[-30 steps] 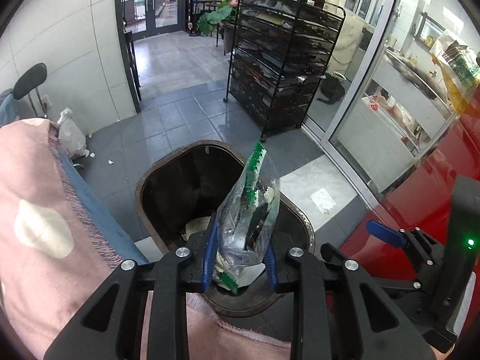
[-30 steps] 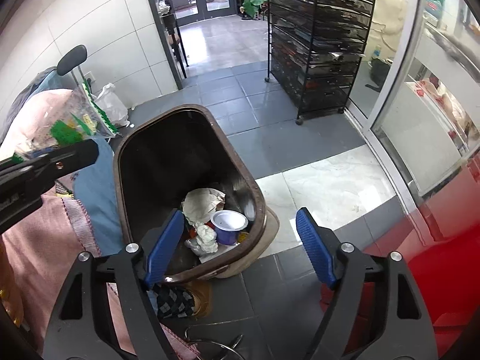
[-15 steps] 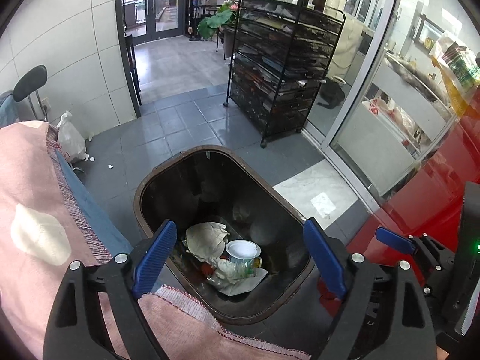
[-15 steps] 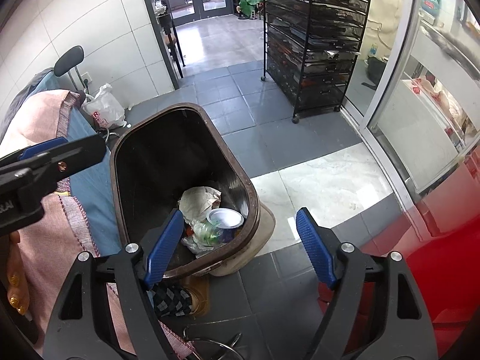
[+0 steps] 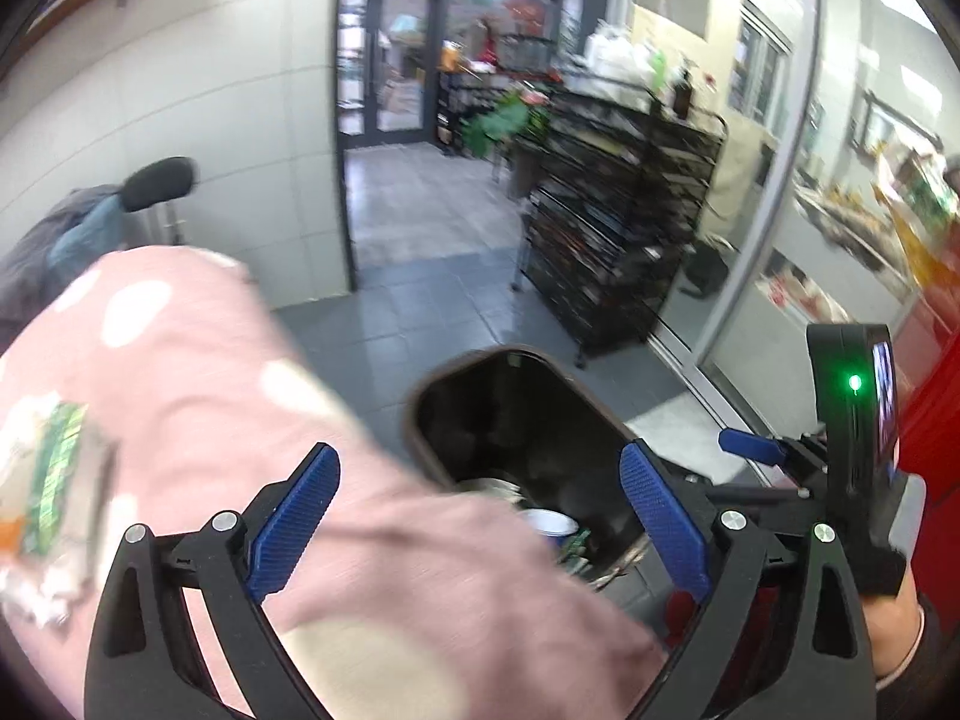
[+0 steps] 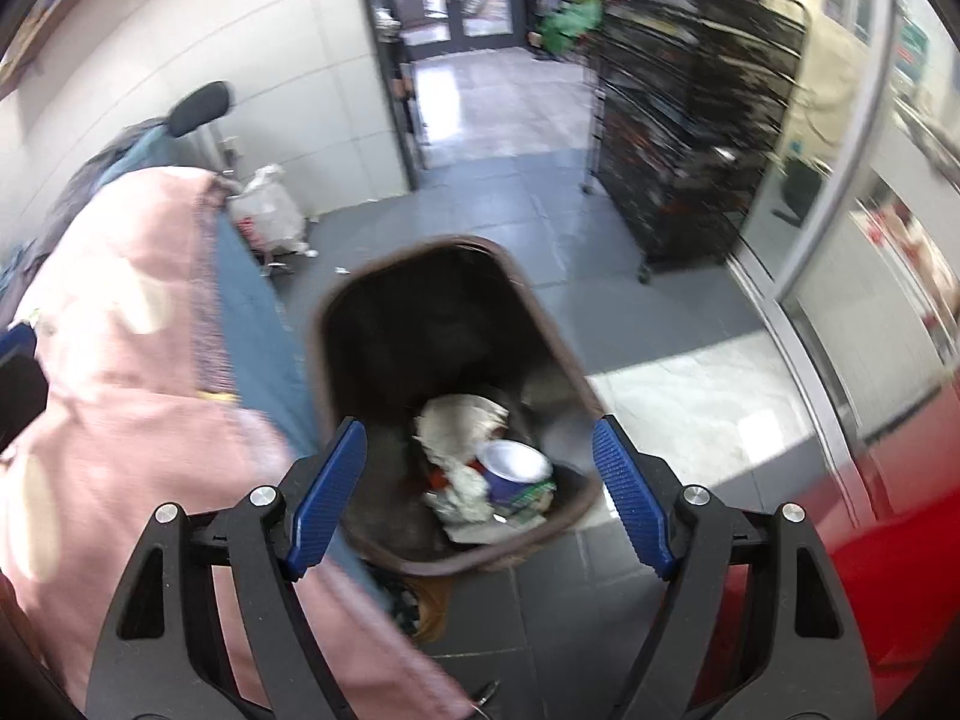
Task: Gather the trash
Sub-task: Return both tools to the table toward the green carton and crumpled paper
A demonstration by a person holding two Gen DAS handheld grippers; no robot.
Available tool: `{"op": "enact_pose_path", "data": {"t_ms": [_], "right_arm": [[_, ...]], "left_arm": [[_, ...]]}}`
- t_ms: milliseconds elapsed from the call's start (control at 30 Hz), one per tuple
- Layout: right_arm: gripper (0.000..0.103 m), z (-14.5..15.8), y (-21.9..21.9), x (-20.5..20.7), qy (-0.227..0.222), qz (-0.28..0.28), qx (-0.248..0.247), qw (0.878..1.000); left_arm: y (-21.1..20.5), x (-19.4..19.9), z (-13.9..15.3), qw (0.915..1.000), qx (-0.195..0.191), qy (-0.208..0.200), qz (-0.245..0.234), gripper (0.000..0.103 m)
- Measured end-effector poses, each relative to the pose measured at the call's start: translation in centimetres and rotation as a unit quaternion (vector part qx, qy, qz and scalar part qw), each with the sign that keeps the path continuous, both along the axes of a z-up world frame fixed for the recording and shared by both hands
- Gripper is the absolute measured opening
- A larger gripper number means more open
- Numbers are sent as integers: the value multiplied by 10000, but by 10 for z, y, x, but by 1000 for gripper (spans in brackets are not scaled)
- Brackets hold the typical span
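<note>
The left claw (image 5: pixel 480 510) is released, its blue pads (image 5: pixel 297 516) spreading wider apart with nothing between them; under it lies a pink spotted cloth (image 5: pixel 210 372), and ahead of its right pad is the open mouth of the brown bin (image 5: pixel 516 420). Left of this claw, on the cloth, lies a blurred clear bag with green print (image 5: pixel 51 492). The right claw (image 6: pixel 480 489) is also released and empty, its jaws standing wide over the near end of the bin (image 6: pixel 444 372). Between and just beyond its pads, down in the bin, sits the collected trash: a crumpled paper (image 6: pixel 459 420), a blue-and-white cup (image 6: pixel 516 468) lying just right of it, and a scrap with green print (image 6: pixel 531 495) against the cup's near side. The same cup (image 5: pixel 549 525) peeks out past the cloth in the left view. Left of the right claw the pink cloth (image 6: pixel 120 372) drapes over a blue fabric (image 6: pixel 258 336). A white bag (image 6: pixel 270 216) sits on the grey tiled floor (image 6: pixel 480 204) beyond the bin, by the wall, and a black wire rack (image 6: pixel 690 120) stands farther off to the right. Both views are motion-blurred.
</note>
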State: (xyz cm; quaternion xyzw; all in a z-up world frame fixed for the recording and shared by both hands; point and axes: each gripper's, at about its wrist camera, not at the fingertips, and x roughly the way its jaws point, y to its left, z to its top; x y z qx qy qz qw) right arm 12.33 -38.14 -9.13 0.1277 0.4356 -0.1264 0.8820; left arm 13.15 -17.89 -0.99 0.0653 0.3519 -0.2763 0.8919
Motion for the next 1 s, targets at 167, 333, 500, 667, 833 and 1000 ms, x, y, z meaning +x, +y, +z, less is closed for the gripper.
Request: {"op": "enact_pose_path", "data": {"t_ms": [167,333,500,667,833,1000], "right_arm": [[78,28,46,18,-313,606,-4,9977],[78,51,99,37,-564,1272,-100,9902],[78,64,146,49,-692,1802,-195,9810],[77,74,183,56,-804,2200,-256,9718],[78,81,211,61,-837,2448,-236,9657],[78,85,238,63,-857,2704,-241,9586]], "left_arm": [[64,-6,7,9975,20,-163,691,93],[126,-5,6,9895,132,-154,1432,93],[185,0,-1,9746,-80,75,2238,88],[232,1,-11,9552,-140,255,2946,76],[269,6,-24,9430,-382,550,3259,65],[281,17,-29,9371,-533,698,3379,62]]}}
